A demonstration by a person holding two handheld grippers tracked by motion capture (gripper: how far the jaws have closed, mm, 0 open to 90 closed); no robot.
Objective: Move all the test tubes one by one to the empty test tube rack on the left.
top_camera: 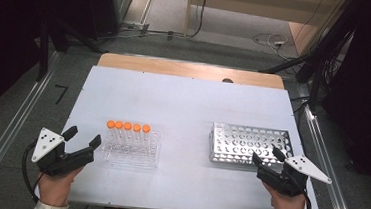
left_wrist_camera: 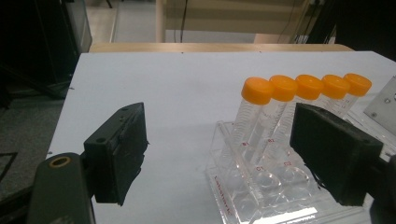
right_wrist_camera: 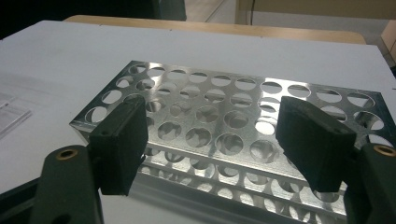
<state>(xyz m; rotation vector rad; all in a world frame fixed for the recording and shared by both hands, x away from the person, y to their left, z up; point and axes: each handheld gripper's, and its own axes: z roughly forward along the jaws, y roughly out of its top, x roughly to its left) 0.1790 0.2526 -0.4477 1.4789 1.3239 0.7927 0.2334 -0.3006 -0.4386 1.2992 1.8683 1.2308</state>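
Several clear tubes with orange caps (top_camera: 127, 126) stand in a row at the back of a clear plastic rack (top_camera: 130, 155), left of the table's middle. An empty metal rack with many round holes (top_camera: 248, 144) lies to the right. My left gripper (top_camera: 83, 136) hovers just left of the clear rack, open, nothing between its jaws. In the left gripper view the tubes (left_wrist_camera: 285, 88) and clear rack (left_wrist_camera: 243, 186) sit ahead and to the right of the left gripper (left_wrist_camera: 222, 135). My right gripper (top_camera: 267, 155) is open at the metal rack's near edge; the right gripper view shows the rack (right_wrist_camera: 224, 93) beyond the open right gripper (right_wrist_camera: 212, 126).
The white tabletop (top_camera: 184, 99) has a wooden strip (top_camera: 191, 69) along its far edge. Metal rails (top_camera: 11, 131) run along both sides of the table. Cables (top_camera: 271, 41) lie on the floor beyond. Open white surface lies between the two racks.
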